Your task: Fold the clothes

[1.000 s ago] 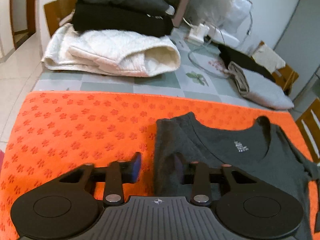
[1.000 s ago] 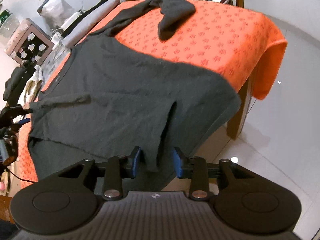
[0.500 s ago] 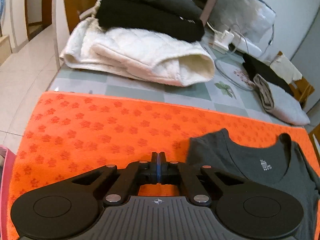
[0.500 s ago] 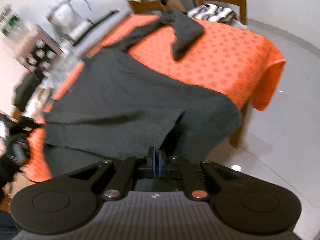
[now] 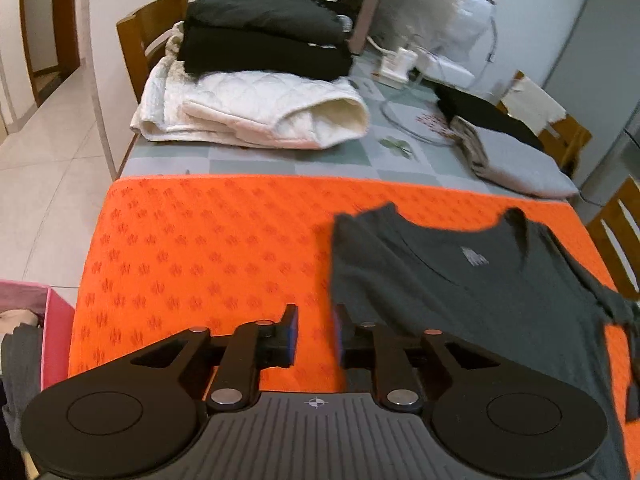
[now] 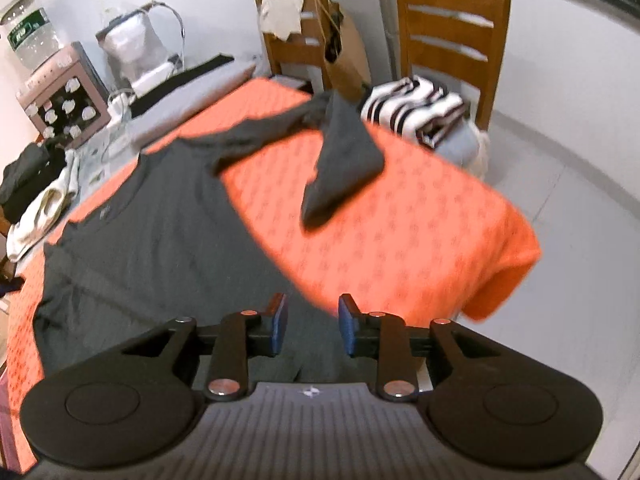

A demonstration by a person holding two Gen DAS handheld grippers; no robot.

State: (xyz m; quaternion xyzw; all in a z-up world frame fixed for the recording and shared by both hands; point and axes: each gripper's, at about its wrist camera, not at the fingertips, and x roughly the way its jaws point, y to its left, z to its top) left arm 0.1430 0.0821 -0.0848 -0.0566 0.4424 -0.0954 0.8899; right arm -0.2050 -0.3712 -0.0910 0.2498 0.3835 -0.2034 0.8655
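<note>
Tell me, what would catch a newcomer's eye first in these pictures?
The bright orange patterned cloth over the table's near end, with a dark grey T-shirt spread flat on it, one sleeve flung out to the side. Beyond it a stack of folded clothes sits on the table, and striped garments lie on a wooden chair.

The dark grey shirt (image 5: pixel 460 292) is soft, matt cloth. It lies on an orange cloth cover (image 5: pixel 208 248) with a fuzzy look and a small printed flower pattern. The white blanket (image 5: pixel 256 116) is thick, puffy, stitched cloth, and the black folded clothes (image 5: pixel 264 40) on it are dull and soft. The tabletop (image 5: pixel 256 164) past the cover looks smooth and a bit shiny. The chairs (image 6: pixel 452 36) are glossy brown wood. The floor (image 5: pixel 44 152) is shiny pale tile. The left tool (image 5: pixel 314 334) and the right tool (image 6: pixel 312 326) are matt black plastic with shiny metal pins and blue pads that look like rubber.
</note>
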